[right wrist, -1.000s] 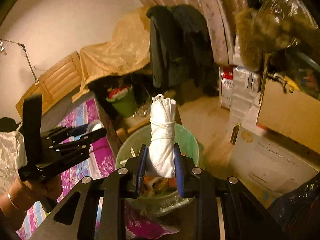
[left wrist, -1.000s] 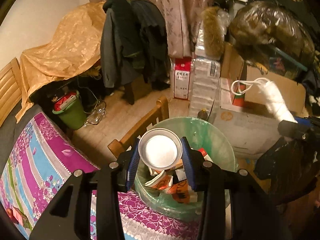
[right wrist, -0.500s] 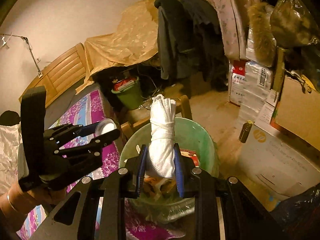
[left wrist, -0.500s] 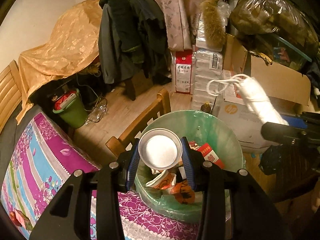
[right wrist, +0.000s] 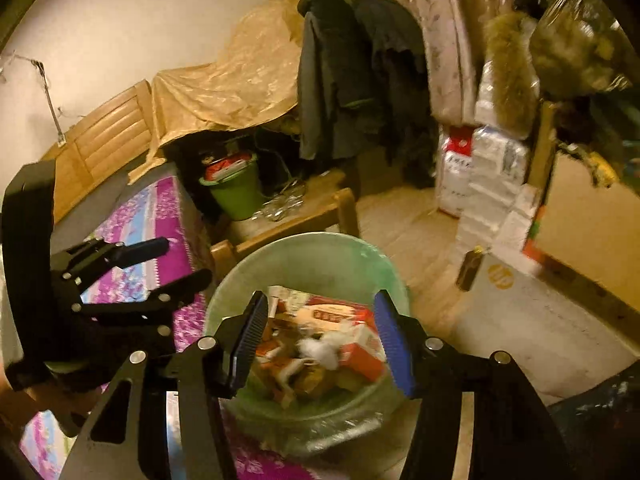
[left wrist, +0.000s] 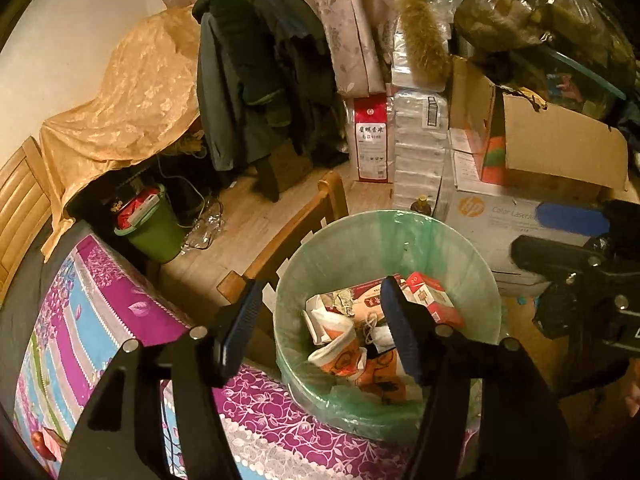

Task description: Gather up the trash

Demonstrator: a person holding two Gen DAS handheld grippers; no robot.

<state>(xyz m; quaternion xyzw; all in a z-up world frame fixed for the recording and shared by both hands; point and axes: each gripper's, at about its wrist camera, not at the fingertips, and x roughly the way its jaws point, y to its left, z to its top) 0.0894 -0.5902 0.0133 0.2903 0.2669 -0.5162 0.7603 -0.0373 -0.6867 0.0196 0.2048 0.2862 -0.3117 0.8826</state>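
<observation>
Two grippers hang over one bin. On the left gripper (left wrist: 320, 328) the jaws are opening, spread wide, with nothing pinched between the blue pads; only the rubbish below shows through the gap. On the right gripper (right wrist: 318, 340) the jaws are likewise opening and grip nothing, its blue pads standing clear on either side of the view down into the bin.

Directly under and ahead of both sets of fingers sits the bin (left wrist: 486, 280), lined with a pale green bag and resting on the edge of a table under a purple flowered cloth (left wrist: 120, 312). Inside it lies the trash (left wrist: 376, 328): paper cups, red cartons and crumpled wrappers. In the right wrist view a white bundle (right wrist: 320, 350), blurred, lies among the cartons just below the pads.

Beyond the bin's far rim stands a wooden chair (left wrist: 296, 232). Further out to the left is a small green bucket (left wrist: 154, 232) on the floor; ahead hang dark coats (left wrist: 256, 80); to the right are stacked cardboard boxes (left wrist: 560, 152).
</observation>
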